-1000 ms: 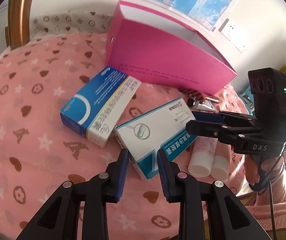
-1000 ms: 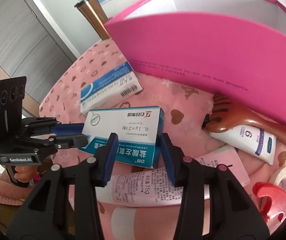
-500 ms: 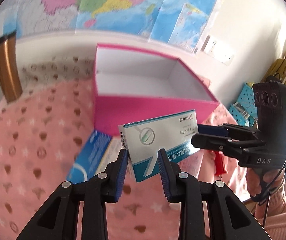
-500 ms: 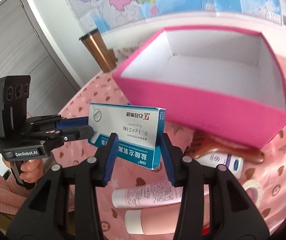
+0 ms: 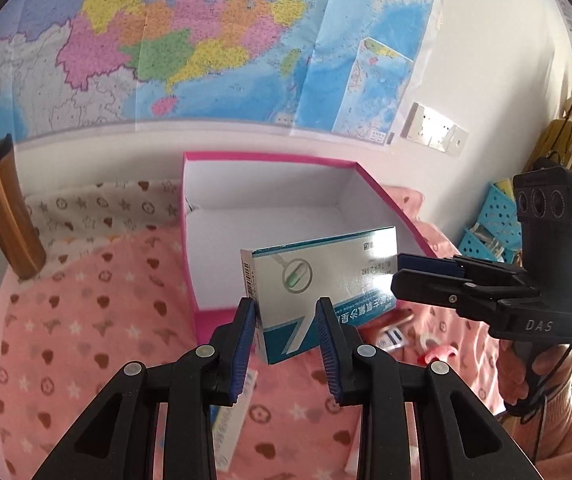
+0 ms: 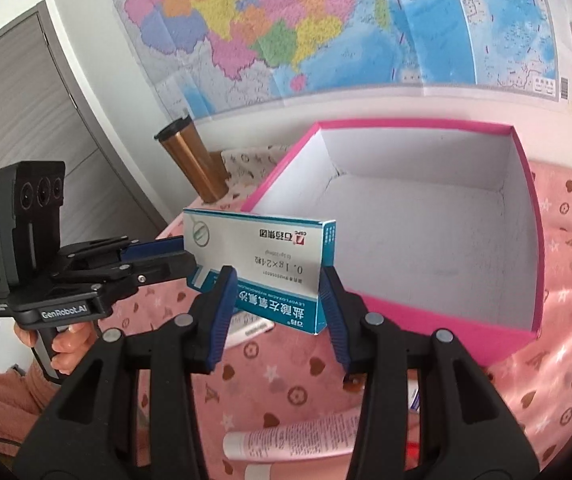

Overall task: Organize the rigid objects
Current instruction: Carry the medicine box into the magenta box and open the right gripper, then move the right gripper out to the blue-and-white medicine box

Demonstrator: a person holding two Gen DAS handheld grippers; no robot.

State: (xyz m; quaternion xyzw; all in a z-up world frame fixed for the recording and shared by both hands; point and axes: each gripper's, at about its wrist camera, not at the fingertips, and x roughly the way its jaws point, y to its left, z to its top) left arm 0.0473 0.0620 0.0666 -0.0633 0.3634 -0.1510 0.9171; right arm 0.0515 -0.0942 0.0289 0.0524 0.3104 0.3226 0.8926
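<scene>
Both grippers clamp one object. Left gripper [image 5: 286,320] pinches the near left end of the white and teal cardboard medicine box [image 5: 321,280] between its blue-padded fingers [image 5: 244,344]; right gripper [image 6: 278,300] pinches the opposite end of the same box, its pads [image 6: 220,312] pressed against both narrow sides. In the left wrist view the right gripper [image 5: 401,276] appears at the right, its tips in contact with the far right end of the box.

Box position: held in the air, clear of the pink patterned blanket [image 5: 86,320], at the near wall of the open magenta cardboard storage box with white interior [image 5: 270,216]. Its long axis runs left to right, printed face tilted toward the cameras.

Surrounding items:
- Copper-coloured metal tumbler with black lid [image 5: 2,212], upright, far left of the storage box.
- Pink plastic tube with white cap [image 6: 289,440], lying on the blanket near the right gripper.
- Second white and blue carton [image 5: 232,412], on the blanket beneath the left gripper.
- Coloured wall map [image 5: 206,40], behind the storage box.
</scene>
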